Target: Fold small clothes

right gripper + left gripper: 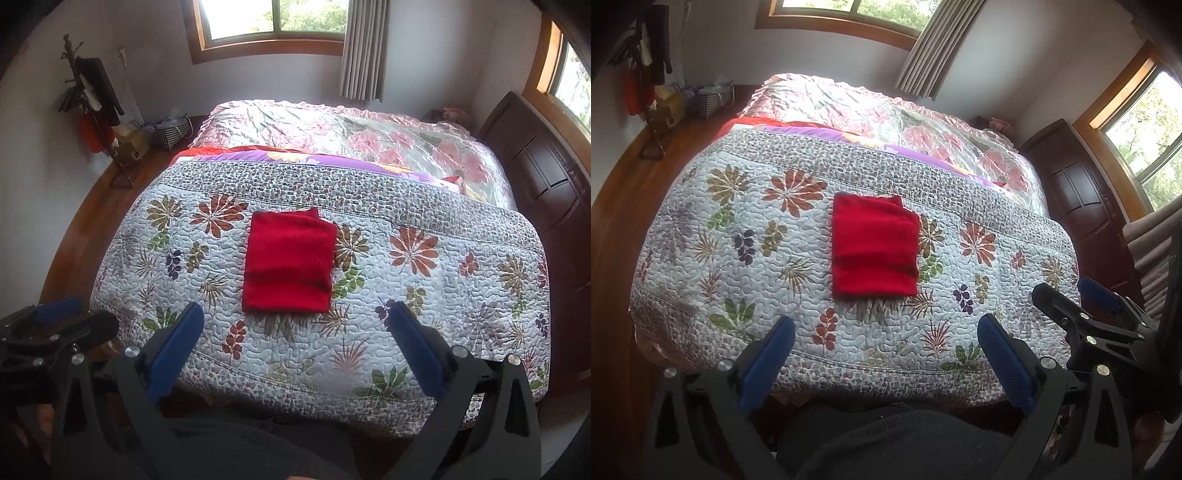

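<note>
From the left wrist view, the left gripper (886,350) hangs wide open and empty; the folded red knit garment (874,247) lies flat on the floral quilted bedspread (738,229) straight ahead of the jaws, its long axis running away from them.

From the right wrist view, the right gripper (295,339) is likewise spread wide with nothing held, and the garment (290,262) sits just beyond and between its fingertips, so this one looks nearer.

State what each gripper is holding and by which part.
Nothing is held. The left gripper and right gripper are both open, apart from the folded red garment on the quilt.

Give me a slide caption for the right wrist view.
Folded red garment lies on the floral quilt, both tools open and clear of it.
</note>
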A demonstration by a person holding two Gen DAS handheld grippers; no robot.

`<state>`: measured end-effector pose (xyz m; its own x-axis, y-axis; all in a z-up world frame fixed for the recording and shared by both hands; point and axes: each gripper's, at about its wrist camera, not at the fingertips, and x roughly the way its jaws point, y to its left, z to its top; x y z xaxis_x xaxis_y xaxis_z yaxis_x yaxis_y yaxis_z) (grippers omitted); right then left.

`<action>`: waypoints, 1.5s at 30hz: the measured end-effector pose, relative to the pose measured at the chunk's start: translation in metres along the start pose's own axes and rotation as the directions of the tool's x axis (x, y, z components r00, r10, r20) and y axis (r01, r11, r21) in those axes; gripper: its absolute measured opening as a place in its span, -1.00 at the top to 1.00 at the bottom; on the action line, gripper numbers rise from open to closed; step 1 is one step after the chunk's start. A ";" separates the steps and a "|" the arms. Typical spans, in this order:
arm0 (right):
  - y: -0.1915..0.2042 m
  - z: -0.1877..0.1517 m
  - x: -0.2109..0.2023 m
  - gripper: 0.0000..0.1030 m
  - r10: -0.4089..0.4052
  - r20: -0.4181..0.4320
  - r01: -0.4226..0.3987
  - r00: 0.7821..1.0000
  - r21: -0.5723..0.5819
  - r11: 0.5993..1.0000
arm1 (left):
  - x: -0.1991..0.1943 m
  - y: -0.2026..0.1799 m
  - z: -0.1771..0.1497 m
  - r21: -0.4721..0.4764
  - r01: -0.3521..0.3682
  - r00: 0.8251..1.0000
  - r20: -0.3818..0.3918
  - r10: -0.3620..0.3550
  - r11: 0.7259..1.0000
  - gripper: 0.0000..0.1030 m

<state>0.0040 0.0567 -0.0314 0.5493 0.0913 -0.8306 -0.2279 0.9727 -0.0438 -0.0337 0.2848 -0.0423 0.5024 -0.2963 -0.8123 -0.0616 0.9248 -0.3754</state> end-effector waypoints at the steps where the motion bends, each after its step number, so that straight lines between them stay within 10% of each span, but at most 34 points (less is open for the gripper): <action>1: 0.000 0.000 0.000 -0.93 0.001 0.001 -0.001 1.000 0.002 1.000 | 0.000 0.000 0.000 -0.001 0.000 1.000 0.003 0.000 1.000 -0.92; 45: -0.003 0.002 -0.006 -0.93 -0.009 0.037 0.008 0.999 0.012 1.000 | 0.003 -0.002 0.005 0.026 -0.003 1.000 -0.006 0.003 1.000 -0.92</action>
<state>0.0030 0.0533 -0.0254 0.5805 0.0908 -0.8092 -0.2141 0.9758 -0.0441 -0.0278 0.2838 -0.0415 0.4970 -0.2950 -0.8160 -0.0402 0.9316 -0.3613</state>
